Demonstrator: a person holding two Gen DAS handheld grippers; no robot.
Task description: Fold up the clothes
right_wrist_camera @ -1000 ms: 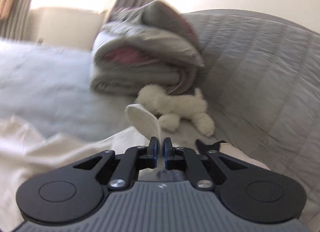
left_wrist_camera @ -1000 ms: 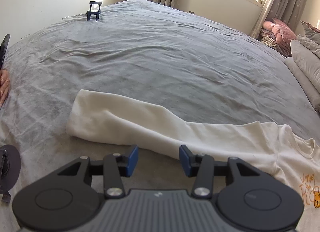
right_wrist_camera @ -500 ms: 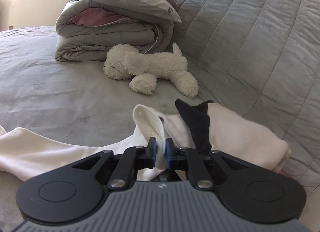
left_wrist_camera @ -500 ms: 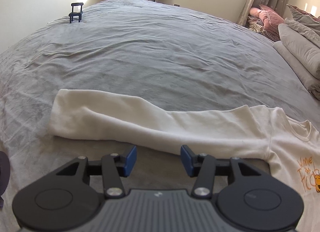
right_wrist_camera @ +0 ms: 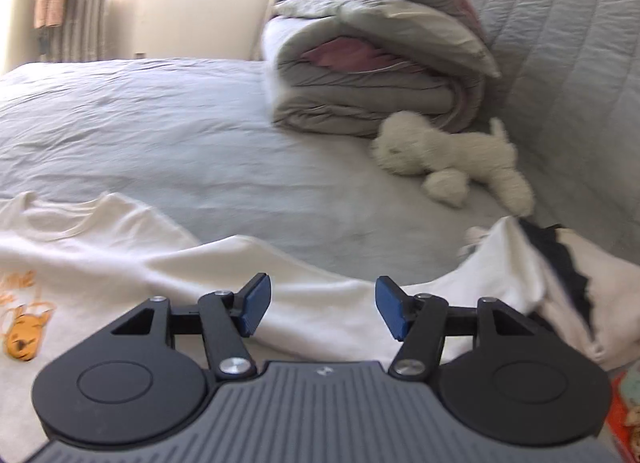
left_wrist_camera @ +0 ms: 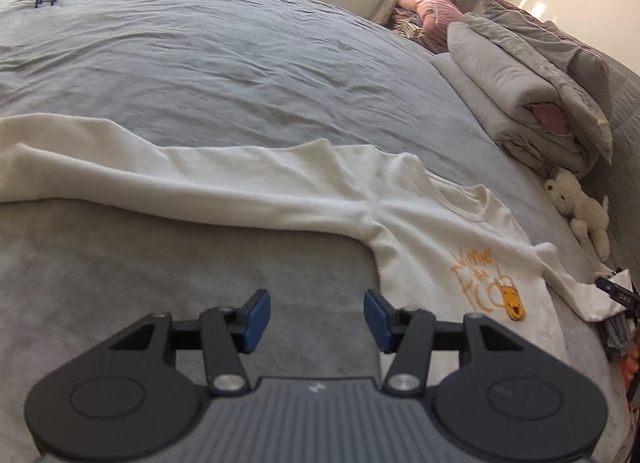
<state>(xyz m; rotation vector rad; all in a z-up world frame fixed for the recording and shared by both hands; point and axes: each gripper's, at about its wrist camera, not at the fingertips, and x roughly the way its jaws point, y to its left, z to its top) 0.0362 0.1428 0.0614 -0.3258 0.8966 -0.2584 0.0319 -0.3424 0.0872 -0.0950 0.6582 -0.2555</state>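
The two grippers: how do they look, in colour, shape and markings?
Both look alike. The left gripper and the right gripper each have two black linkage arms with silver screws, ending in flat blue pads. Behind these sit two round black discs on a grey ribbed body that bears a small pale logo. No cables or sleeves are in view.

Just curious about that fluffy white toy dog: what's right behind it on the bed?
Behind the toy dog sits a folded grey duvet stack, showing pink lining, against the quilted grey headboard. Whatever lies behind or under that stack is covered.
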